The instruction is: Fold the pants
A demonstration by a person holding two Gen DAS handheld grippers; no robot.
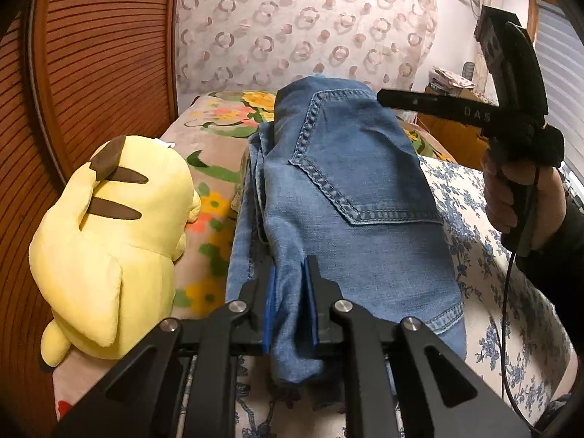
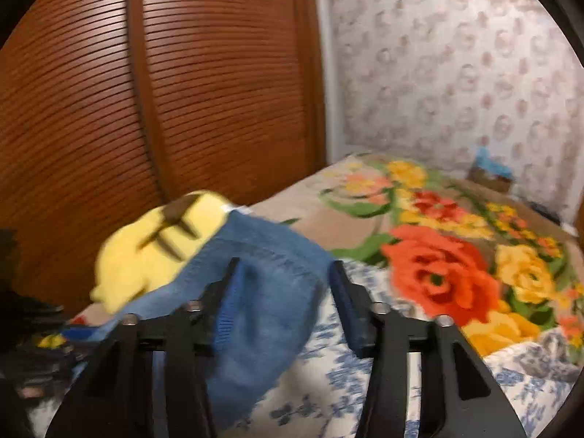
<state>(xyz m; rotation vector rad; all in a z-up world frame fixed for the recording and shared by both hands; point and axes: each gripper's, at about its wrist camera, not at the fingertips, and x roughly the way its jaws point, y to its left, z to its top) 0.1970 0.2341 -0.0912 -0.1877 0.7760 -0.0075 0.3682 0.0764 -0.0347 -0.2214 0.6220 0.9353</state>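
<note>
Blue jeans (image 1: 346,182) lie folded lengthwise on the bed, a back pocket facing up. My left gripper (image 1: 291,266) is shut on a bunched fold at their near end. In the left wrist view my right gripper (image 1: 383,96) reaches from the right to the jeans' far end, held by a hand (image 1: 518,197). The right wrist view is blurred. There my right gripper (image 2: 285,264) stands with jaws apart around a denim corner (image 2: 270,314). The cloth touches the left pad and lies clear of the right one.
A yellow plush toy (image 1: 120,226) (image 2: 153,252) lies just left of the jeans. A slatted wooden door (image 1: 91,73) stands behind it. A blue-flowered quilt (image 1: 492,255) covers the near bed, a bright flower blanket (image 2: 438,273) the far part. Patterned wallpaper closes the back.
</note>
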